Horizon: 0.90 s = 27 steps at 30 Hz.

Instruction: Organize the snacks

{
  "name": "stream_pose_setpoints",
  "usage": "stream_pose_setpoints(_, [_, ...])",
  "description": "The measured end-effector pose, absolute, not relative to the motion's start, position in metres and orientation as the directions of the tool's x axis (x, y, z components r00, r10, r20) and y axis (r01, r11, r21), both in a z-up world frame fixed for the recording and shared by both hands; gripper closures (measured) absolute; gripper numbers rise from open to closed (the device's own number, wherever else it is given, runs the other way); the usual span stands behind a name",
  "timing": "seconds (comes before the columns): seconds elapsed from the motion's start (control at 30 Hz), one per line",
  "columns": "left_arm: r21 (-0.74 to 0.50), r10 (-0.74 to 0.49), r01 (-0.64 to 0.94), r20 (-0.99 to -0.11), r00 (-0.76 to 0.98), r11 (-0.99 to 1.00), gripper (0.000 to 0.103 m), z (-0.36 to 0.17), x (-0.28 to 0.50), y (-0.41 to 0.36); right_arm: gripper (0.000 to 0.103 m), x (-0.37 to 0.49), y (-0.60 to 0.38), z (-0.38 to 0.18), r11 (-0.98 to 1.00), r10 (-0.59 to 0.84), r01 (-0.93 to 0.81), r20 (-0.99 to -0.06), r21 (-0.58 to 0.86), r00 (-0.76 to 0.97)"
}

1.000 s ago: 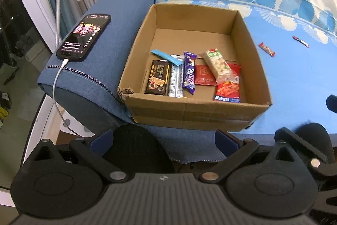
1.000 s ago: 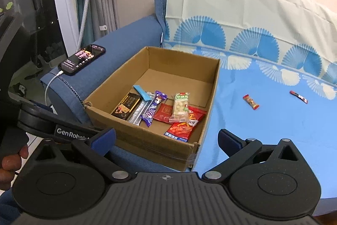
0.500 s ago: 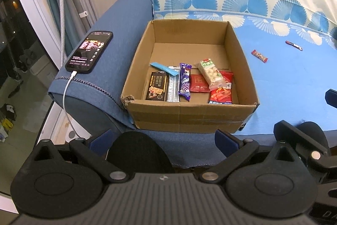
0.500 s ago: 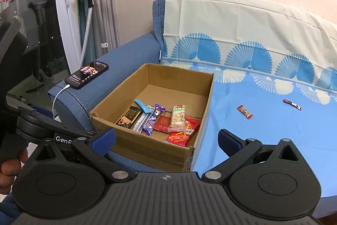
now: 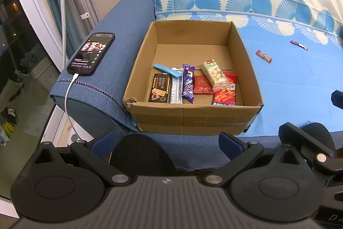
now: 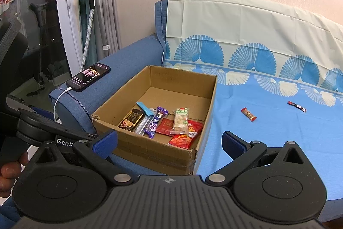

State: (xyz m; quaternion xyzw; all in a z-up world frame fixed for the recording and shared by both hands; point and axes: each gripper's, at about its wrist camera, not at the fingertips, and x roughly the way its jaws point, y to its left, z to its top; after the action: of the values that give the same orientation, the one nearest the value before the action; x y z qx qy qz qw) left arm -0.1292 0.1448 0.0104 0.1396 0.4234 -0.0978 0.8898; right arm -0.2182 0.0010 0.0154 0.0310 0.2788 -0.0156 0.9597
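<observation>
A blue sofa (image 6: 133, 57) with a fan-patterned cover (image 6: 278, 121) is seen, and a cardboard box (image 5: 193, 117) is set on the seat against the armrest. Both claws, left claw (image 5: 167, 143) and right claw (image 6: 169, 143), are spread wide, nothing held or touched, both kept short of the box. Snacks are lined up at the box's near end: black bar (image 5: 159, 88), purple bar (image 5: 188, 84), red packets, nut pack (image 5: 215, 76). Two small bars, a red bar (image 6: 248, 114) and a dark bar (image 6: 297, 106), are left loose on the cover. A charging phone (image 5: 91, 54) is laid on the armrest. Versus 1 s ago: both views pulled back and raised, box smaller in frame; contents unchanged.
</observation>
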Motion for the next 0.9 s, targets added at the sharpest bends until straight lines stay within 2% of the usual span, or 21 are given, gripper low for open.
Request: stream_pose_setpoints(0.9, [0.171,-0.035,0.305,-0.822,0.568,0.937,0.0,-0.008,-0.113,0.138,0.001,-0.2,-0.002,0.003,0.996,0.0,0.051,-0.591,0.068,0.807])
